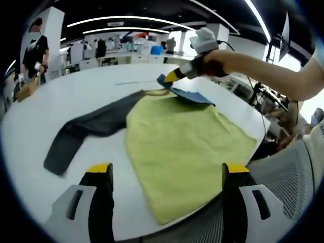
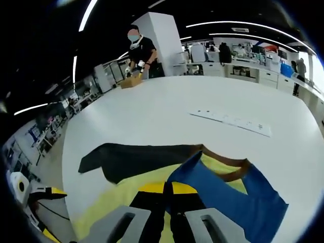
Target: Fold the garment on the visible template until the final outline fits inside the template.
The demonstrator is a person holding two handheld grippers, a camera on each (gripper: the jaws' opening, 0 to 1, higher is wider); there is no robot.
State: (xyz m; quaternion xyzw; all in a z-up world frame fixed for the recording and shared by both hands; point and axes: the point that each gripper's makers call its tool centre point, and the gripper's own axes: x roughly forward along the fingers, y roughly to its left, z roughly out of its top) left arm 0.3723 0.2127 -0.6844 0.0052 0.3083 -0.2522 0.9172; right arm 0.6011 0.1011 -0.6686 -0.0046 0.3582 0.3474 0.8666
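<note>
I am partway into the fold, by my reading: my right gripper (image 2: 167, 195) has its jaws pinched tight on the blue sleeve (image 2: 228, 195) of the garment (image 1: 187, 152) and holds it lifted over the yellow-green body, near the brown collar (image 2: 230, 172), so this sleeve looks to be coming inward but is not yet laid flat. The dark sleeve (image 1: 86, 131) lies stretched out on the white table (image 1: 66, 86), unfolded, and the body is at full length, so most of the folding is left. I cannot make out a template outline under the cloth. My left gripper (image 1: 167, 177) hovers with jaws wide apart and empty above the hem end. The garment's long axis runs from hem, nearest me, to collar, pointing away across the table
</note>
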